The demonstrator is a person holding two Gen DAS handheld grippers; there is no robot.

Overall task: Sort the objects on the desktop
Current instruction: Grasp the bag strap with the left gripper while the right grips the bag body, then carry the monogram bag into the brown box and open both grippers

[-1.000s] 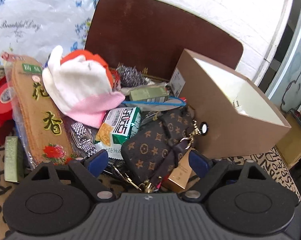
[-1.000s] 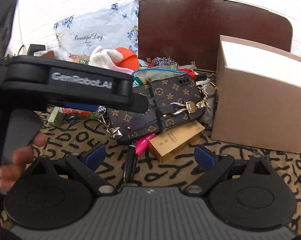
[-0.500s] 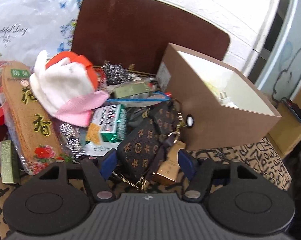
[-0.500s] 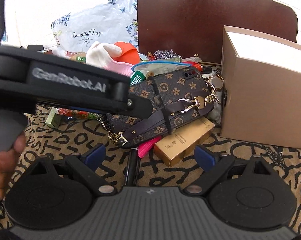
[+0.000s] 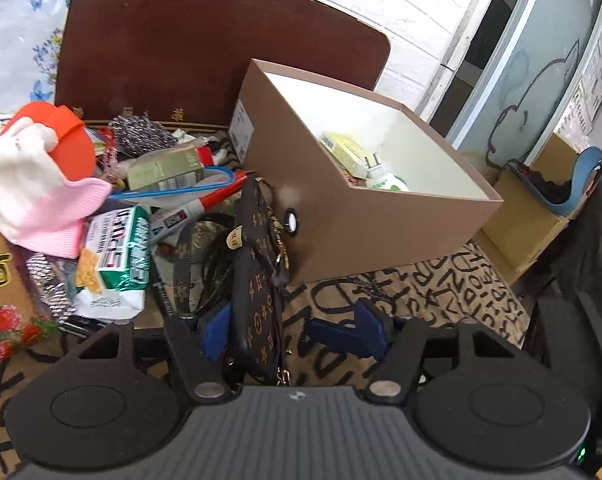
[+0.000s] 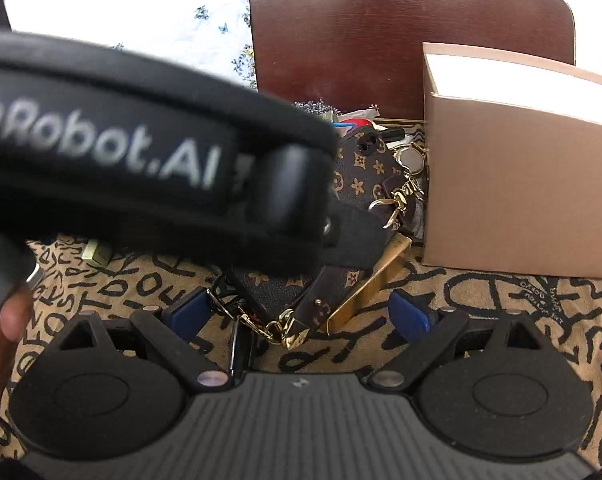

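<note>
Two views show the brown patterned wallet [image 5: 257,300] beside the brown box [image 5: 341,216]. Only the left view sees inside the box. Left hand-held gripper [image 5: 291,330] is wide around the wallet; right hand-held gripper [image 6: 301,316] is wide, empty.

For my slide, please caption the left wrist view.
Left gripper open around brown monogram pouch beside cardboard box.

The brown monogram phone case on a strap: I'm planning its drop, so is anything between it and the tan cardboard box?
Nothing visible blocks it. The brown monogram phone case sits between the left gripper fingers, its far end against the near wall of the tan cardboard box. The box top is open, with a few items in its far corner.
</note>
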